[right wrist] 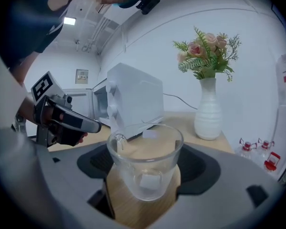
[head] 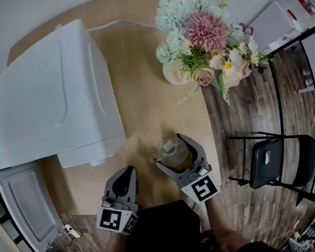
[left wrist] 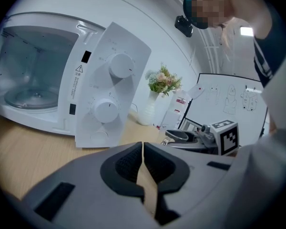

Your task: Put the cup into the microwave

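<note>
- Since the right gripper view looks straight at it, the cup (right wrist: 145, 168) is easy to read: clear glass, round, wide mouth, a little loop handle on its left side, and a small white square thing sitting in the bottom.
- It's standing upright on the wooden table (head: 142, 88), right in front of the person and well clear of the white microwave (head: 47, 93), whose door (head: 21, 209) hangs open.
- The right gripper (head: 170, 151) has its jaws spread wide with the cup between them. The pads look like they're just beside the glass rather than squeezing it, though it's a tight call.
- The left gripper (left wrist: 143, 149) has its jaws pressed together with nothing in them.
</note>
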Motion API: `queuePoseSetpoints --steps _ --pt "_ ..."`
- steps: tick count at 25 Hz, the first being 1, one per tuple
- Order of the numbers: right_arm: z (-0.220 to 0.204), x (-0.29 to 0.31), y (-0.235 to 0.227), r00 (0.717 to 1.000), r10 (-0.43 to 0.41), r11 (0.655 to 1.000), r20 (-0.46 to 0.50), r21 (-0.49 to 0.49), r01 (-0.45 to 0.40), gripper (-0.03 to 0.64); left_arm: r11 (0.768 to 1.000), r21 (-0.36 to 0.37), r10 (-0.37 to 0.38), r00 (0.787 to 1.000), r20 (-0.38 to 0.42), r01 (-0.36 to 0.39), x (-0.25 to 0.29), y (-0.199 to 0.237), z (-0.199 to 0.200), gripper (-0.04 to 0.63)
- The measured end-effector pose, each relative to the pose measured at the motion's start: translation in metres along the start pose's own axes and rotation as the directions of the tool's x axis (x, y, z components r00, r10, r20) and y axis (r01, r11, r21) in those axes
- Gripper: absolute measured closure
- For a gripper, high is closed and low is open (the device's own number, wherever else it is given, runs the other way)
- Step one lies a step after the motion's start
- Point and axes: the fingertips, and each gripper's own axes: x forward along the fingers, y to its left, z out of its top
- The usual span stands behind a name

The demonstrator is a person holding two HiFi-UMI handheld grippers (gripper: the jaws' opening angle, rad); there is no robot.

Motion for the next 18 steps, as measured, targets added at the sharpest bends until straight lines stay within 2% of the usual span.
queuePoseSetpoints --steps 3,8,18 --pt "0.0012 0.0023 -0.0008 1.0 0.022 1.0 0.014 -0.002 -0.022 0.261 1.0 -0.013 0.005 1.0 -0.002 -0.005 0.0023 0.0011 -0.0023 0.586" --pt "0.0051 0.005 -0.0027 0.999 0.005 1.0 0.052 0.018 -0.006 0.259 1.0 -0.017 0.026 1.0 -0.017 -0.026 0.0032 0.0062 -0.0046 0.586" --pt "0.0043 0.0043 -0.003 0.998 -0.022 1.0 0.055 0.015 0.021 0.261 1.0 -0.016 0.026 0.999 0.026 -0.026 0.0017 0.0064 0.0029 0.586"
